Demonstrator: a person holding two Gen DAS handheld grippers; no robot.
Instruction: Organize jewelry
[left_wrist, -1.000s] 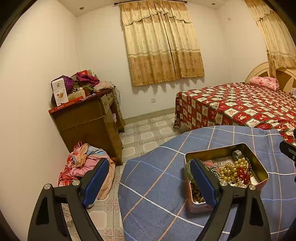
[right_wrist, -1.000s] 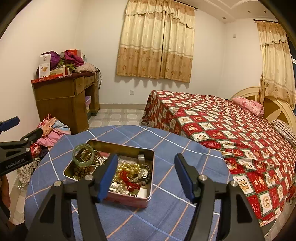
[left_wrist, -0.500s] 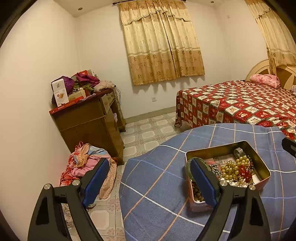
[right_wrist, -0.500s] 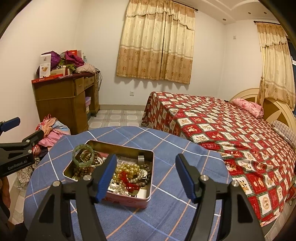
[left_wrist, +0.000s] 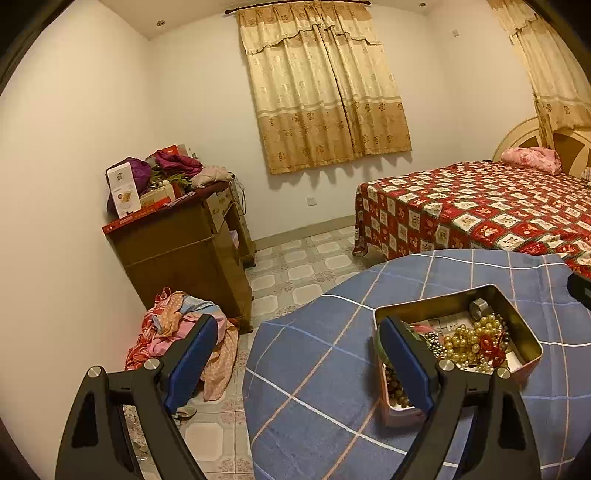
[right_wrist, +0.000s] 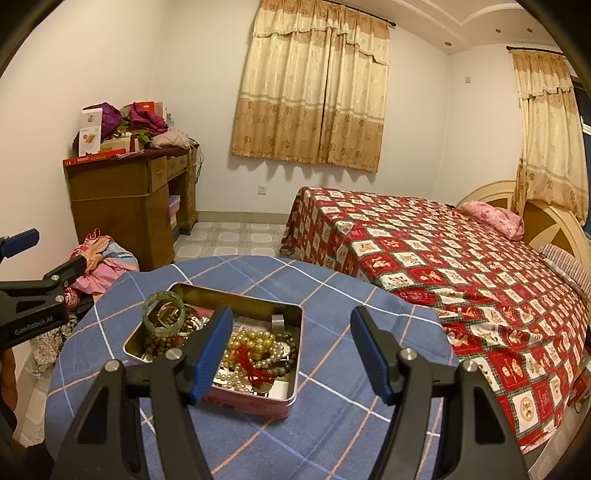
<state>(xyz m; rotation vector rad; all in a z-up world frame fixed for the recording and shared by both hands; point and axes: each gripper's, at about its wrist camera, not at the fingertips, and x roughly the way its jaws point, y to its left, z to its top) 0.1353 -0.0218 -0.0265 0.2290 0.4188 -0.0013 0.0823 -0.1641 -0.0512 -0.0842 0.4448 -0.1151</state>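
Resting on the round table under a blue checked cloth (right_wrist: 332, 288), the open rectangular metal tin (right_wrist: 295, 391) sits lower centre of the right wrist view, holding a green bangle (right_wrist: 163, 312) and gold-coloured beads (right_wrist: 251, 341). Right gripper (right_wrist: 291, 349) stands wide apart, empty, above the tin's near edge. Left gripper (left_wrist: 295, 362) likewise gapes empty, tin at lower right.
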